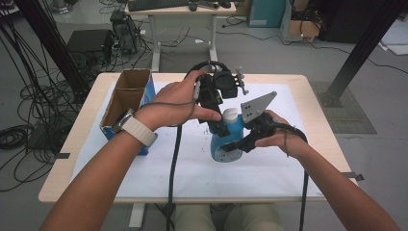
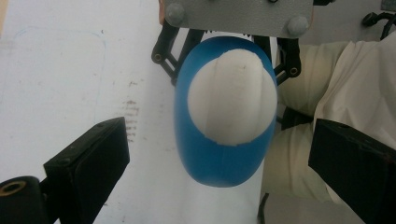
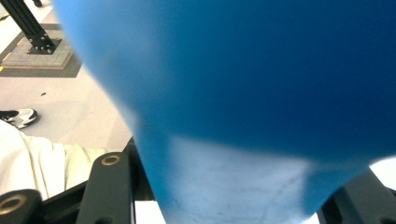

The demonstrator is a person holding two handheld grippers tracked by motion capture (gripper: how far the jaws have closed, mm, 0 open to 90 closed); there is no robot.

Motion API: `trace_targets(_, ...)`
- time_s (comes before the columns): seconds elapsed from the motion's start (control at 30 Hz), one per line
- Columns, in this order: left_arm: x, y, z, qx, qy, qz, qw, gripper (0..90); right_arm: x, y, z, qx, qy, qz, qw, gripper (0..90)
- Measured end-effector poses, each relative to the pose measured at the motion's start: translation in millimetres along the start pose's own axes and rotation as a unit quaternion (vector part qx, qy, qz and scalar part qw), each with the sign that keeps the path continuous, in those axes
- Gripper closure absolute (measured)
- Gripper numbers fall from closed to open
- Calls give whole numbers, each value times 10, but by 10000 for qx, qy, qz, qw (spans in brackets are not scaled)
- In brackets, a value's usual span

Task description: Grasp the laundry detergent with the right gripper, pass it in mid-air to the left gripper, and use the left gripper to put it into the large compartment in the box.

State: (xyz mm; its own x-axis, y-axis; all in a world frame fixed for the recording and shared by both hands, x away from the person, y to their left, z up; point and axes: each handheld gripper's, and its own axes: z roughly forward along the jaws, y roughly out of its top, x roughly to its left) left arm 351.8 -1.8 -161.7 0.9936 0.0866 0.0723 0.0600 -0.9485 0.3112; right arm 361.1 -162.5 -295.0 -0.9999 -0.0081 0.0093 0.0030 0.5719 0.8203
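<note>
While the blue bottle [image 1: 225, 144] stands upright near the middle of the table [image 1: 308, 96], on the white sheet [image 1: 159, 168] that covers most of the top, both grippers work on it from different sides.

Right gripper [image 1: 231, 147]: comes in from the right, low, at the bottle's body. Jaws clamped across the blue body. Right gripper view: blue wall [image 3: 243, 74] close and blurred, sitting between the two black jaws at the bottom corners. Grey three-cornered plate [image 1: 257, 107] on top of this gripper rises just right of the bottle's cap.

Left gripper [image 1: 217, 126]: points down from above, just left of the bottle's white cap [image 1: 230, 114]. Left gripper view looks straight down on the bottle: white cap [image 2: 232, 95] centred on the blue shoulder [image 2: 219, 161], the two black jaws standing well apart, one at either side, neither pad touching cap or body. Bottle sits in the gap between them, slightly beyond the tips. Same view shows the right gripper's plate [image 2: 238, 14] at the top edge, its linkage hugging the bottle from behind.

Left hand [image 1: 185, 98] wraps the left gripper's body; right hand [image 1: 279, 137] holds the right one.

Open cardboard box [image 1: 126, 96] with blue sides stands at the table's left part, well apart from the bottle.
</note>
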Motion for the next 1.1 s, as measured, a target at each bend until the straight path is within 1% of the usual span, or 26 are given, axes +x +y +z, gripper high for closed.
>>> trace_targets(0.43,6,15,1,44,-11,16,10000,59,-3,-4,3,24,8,27,10000,433)
trace_targets(1.1,7,12,-2,21,4,-13,10000,59,-4,-9,9,69,-6,44,10000,433)
